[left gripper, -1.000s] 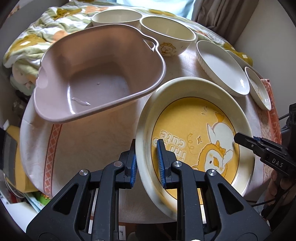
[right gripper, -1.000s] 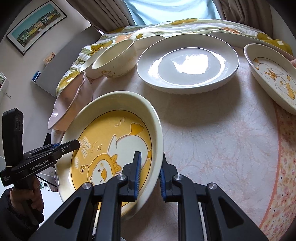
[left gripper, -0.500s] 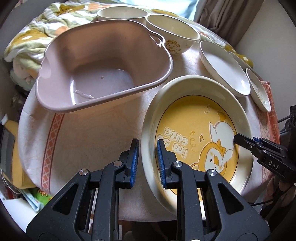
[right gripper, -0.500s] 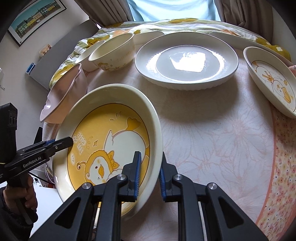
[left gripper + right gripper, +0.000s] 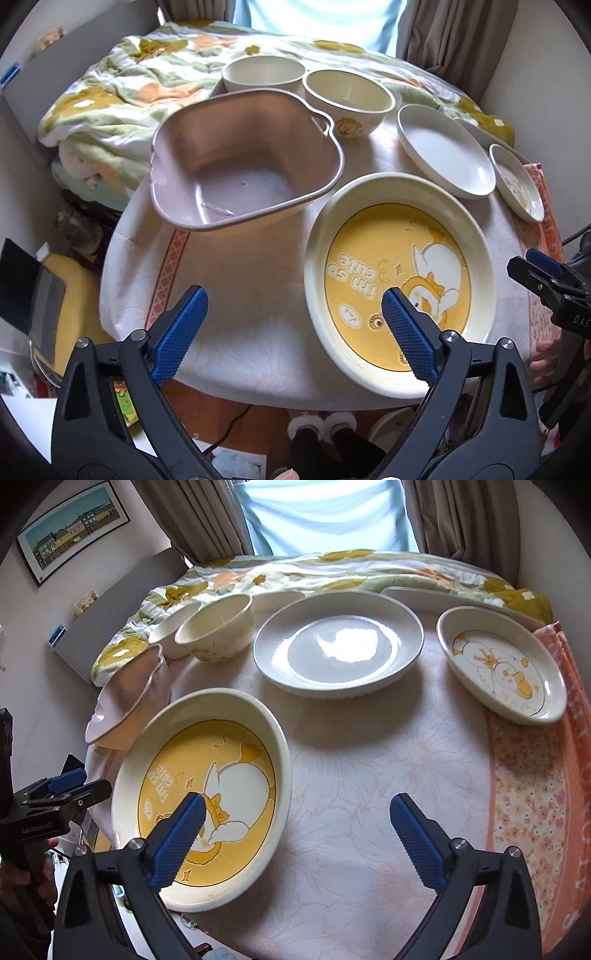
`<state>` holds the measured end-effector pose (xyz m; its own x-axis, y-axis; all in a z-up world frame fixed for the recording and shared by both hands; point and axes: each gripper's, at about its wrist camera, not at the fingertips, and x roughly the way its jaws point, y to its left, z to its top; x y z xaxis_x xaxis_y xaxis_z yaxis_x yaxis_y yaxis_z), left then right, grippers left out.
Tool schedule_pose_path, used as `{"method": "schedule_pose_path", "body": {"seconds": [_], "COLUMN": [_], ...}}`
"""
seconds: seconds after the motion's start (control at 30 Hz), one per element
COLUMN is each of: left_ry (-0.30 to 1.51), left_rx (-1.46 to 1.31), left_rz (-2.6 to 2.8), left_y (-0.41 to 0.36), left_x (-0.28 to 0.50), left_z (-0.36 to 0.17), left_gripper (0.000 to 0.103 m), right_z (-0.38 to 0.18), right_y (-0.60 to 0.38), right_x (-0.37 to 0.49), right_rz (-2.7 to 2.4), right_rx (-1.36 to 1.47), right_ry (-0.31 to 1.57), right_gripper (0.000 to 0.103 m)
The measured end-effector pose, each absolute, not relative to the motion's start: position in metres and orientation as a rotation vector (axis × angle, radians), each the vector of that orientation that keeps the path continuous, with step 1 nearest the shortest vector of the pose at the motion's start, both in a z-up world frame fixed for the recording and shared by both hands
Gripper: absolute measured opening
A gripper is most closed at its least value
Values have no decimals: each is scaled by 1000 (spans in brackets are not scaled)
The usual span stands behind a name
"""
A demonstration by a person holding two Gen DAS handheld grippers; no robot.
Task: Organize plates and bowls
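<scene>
Releasing the yellow duck plate (image 5: 400, 280) onto the bench (image 5: 240, 280).

Both jaws had just been opening: the left hand-held gripper (image 5: 291, 321) stood wide and empty over the plate's left rim, the right hand-held gripper (image 5: 297, 825) wide and empty over its right rim, pads clear of it. The plate lay flat at the near edge, just right of the pink tub (image 5: 243, 162); two bowls (image 5: 349, 99) sat far, a white plate (image 5: 338, 646) and a small duck dish (image 5: 502, 664) to the right. Lifting straight up before swinging aside would probably keep the pads off the rim.
</scene>
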<state>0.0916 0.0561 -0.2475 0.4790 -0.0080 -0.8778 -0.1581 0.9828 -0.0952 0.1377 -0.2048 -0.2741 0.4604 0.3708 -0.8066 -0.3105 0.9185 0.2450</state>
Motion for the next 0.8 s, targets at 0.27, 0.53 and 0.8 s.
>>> {"method": "schedule_pose_path", "body": {"seconds": [0.27,0.53,0.8], "left_ry": [856,810,931], "left_rx": [-172,-273,-471], "left_rz": [30,-22,60], "left_y": [32,-5,-42], "left_x": [106,153,213], "left_z": [-151,-117,-179], "left_gripper": [99,99,99], "right_z": [-175,-104,-164], "right_y": [-240,-267,-277], "right_x": [153,219,327], "right_rz": [415,419,699], "right_rx": [-24,-176,-251], "right_ry": [932,843,1024], "right_gripper": [101,101,101]}}
